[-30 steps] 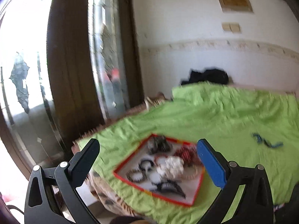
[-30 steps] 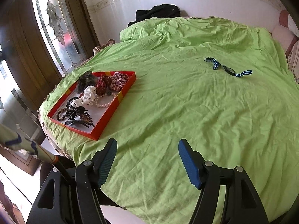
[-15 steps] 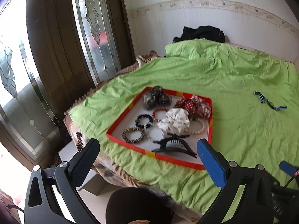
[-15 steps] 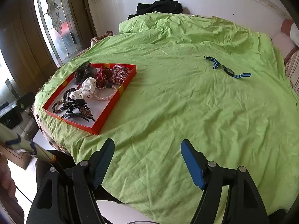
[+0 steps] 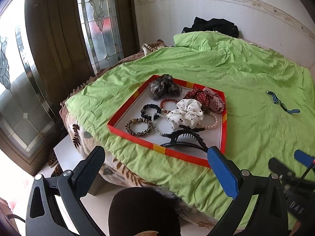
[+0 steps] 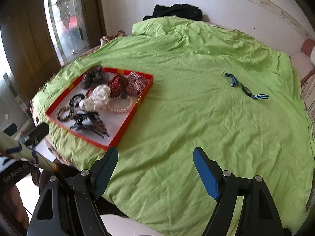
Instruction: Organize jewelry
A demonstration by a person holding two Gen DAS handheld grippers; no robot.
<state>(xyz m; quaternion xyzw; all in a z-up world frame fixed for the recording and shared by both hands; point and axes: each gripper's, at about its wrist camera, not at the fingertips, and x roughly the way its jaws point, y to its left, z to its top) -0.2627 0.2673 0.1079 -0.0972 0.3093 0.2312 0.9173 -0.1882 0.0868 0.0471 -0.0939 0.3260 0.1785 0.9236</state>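
On the green bed (image 5: pixel 226 74), the red tray (image 5: pixel 135 140) of hair ties and bracelets lies near the left edge, and both the left gripper (image 5: pixel 155 169) and right gripper (image 6: pixel 155 167) hang near it with jaws wide apart, the right ones just opening more, holding nothing.

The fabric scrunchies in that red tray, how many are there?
4, all at the red tray's far end: grey scrunchie at the far corner, two red scrunchies side by side to its right, white dotted scrunchie nearer the middle. More may be hidden underneath.
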